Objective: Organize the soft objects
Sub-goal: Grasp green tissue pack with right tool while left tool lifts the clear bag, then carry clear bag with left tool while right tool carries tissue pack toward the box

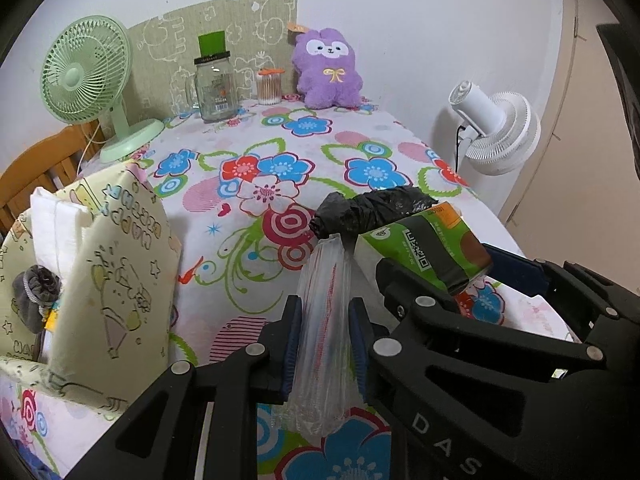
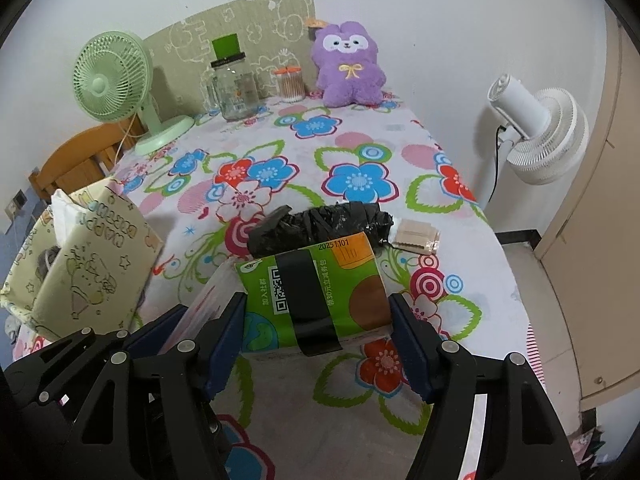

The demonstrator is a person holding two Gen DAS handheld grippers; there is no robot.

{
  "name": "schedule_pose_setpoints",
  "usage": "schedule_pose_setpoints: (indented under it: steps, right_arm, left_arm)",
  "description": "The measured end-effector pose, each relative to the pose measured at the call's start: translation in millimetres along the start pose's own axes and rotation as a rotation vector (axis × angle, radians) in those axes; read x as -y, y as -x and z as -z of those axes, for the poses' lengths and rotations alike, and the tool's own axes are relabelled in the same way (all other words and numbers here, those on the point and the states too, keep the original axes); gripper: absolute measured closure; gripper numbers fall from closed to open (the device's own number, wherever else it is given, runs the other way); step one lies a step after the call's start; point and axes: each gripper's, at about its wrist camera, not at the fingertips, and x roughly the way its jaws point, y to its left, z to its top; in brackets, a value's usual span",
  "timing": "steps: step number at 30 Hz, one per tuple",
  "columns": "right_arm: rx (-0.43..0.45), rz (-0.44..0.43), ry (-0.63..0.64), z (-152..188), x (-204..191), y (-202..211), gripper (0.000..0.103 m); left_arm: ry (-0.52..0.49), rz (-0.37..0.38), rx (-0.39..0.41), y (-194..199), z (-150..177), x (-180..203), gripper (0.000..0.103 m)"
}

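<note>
Left tongs are clenched on a clear plastic bag, pinched at mid-length, its top end touching the black bag roll. Right tongs straddle the green tissue pack; both pads look pressed against its sides, so it is likely gripped, though full contact is hard to confirm. The pack's near end sits tilted, lifted off the floral worktop, with its far edge against the black bag roll. A small tan packet lies just right of the roll.

The fabric storage box stands left of the tissue pack, open at the top, with a white folded cloth and a grey scrunchie already inside. It is probably the destination.

Step in hand, by judgement: carry both soft items over to the box. To do it well, the right tongs should squeeze only lightly so the pack does not buckle, and lift clear of the roll before moving left. The left bag is slippery and limp; it should go in first, dropped over the box wall, so the two tongs do not collide.
</note>
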Motion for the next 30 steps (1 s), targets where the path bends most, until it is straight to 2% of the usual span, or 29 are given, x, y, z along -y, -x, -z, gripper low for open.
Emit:
schedule_pose_setpoints:
  steps: [30]
  right_arm:
    - [0.157, 0.025, -0.007, -19, -20, 88, 0.031]
  left_arm:
    - [-0.050, 0.010, 0.152, 82, -23, -1, 0.080]
